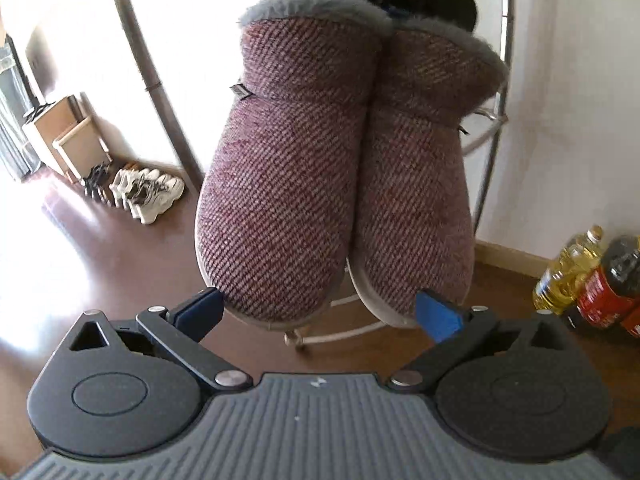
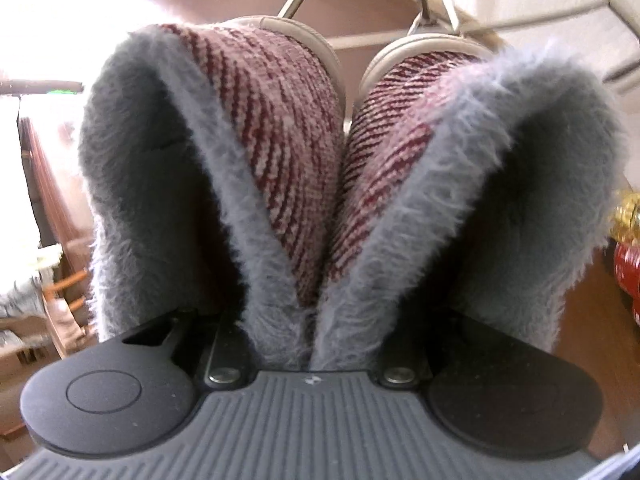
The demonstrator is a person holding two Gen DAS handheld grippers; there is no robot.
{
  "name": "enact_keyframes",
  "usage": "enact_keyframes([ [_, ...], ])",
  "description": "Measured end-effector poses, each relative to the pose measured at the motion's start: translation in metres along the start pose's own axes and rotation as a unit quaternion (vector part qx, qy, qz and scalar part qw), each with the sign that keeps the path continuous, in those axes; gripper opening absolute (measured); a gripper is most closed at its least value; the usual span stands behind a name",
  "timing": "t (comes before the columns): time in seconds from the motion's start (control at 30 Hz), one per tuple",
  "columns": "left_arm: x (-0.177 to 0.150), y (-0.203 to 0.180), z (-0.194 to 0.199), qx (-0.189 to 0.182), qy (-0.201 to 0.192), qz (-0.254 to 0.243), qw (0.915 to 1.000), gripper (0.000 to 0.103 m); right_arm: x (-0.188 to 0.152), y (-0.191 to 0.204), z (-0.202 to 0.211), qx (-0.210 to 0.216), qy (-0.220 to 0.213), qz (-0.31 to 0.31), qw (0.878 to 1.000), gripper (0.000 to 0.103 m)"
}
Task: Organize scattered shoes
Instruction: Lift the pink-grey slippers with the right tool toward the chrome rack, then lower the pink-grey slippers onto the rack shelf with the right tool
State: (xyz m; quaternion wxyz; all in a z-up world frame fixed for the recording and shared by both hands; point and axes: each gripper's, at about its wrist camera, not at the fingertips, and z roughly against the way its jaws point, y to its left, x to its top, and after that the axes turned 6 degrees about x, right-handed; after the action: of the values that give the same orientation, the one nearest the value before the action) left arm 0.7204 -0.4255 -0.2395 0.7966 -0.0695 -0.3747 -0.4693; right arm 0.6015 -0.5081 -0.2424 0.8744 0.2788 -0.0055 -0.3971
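Slippers hang toes-down from the right gripper — clamped on their fleece cuffs; left gripper spread wide, empty, just below the toes.

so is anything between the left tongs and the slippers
Nothing visible. The left tongs stand open right at the toes of the pair of slippers, which hang in the air from the right tongs, pinched by their furry collars.

Rack bars close behind slippers; floor left open.
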Motion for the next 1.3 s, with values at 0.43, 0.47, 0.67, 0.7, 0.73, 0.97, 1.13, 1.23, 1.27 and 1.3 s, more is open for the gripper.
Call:
enact_keyframes([
  [0.43,0.035,-0.014,-0.059,-0.002,0.000,0.009,1.0000,0.103,0.046,0.013,-0.012,0.025,-0.020,0.004,0.999,0.024],
  [0.47,0.036,-0.014,-0.060,-0.002,0.001,0.010,0.9999,0.103,0.067,0.026,0.023,0.022,-0.016,0.004,1.000,0.024],
  [0.67,0.035,-0.017,-0.076,-0.003,0.008,0.021,0.9997,0.103,0.079,0.044,0.036,-0.001,0.002,-0.008,1.000,0.025],
  [0.7,0.035,-0.017,-0.078,-0.002,0.009,0.024,0.9997,0.103,0.078,0.046,0.033,-0.006,0.003,-0.011,1.000,0.025],
  [0.73,0.035,-0.019,-0.080,-0.002,0.011,0.028,0.9996,0.103,0.075,0.049,0.030,-0.012,0.004,-0.013,1.000,0.025],
  [0.97,0.031,-0.023,-0.093,-0.006,0.018,0.037,0.9991,0.103,0.061,0.070,0.011,-0.051,0.011,-0.001,0.999,0.025],
  [1.13,0.030,-0.021,-0.102,-0.007,0.020,0.037,0.9991,0.103,0.050,0.083,0.000,-0.066,0.013,0.004,0.998,0.026],
  [1.23,0.030,-0.017,-0.107,-0.005,0.021,0.042,0.9989,0.103,0.045,0.093,-0.006,-0.075,0.016,0.010,0.997,0.026],
  [1.27,0.030,-0.016,-0.109,-0.005,0.021,0.044,0.9988,0.103,0.043,0.096,-0.007,-0.076,0.016,0.013,0.997,0.026],
  [1.3,0.030,-0.015,-0.109,-0.005,0.021,0.044,0.9988,0.103,0.040,0.098,-0.008,-0.077,0.015,0.015,0.997,0.027],
])
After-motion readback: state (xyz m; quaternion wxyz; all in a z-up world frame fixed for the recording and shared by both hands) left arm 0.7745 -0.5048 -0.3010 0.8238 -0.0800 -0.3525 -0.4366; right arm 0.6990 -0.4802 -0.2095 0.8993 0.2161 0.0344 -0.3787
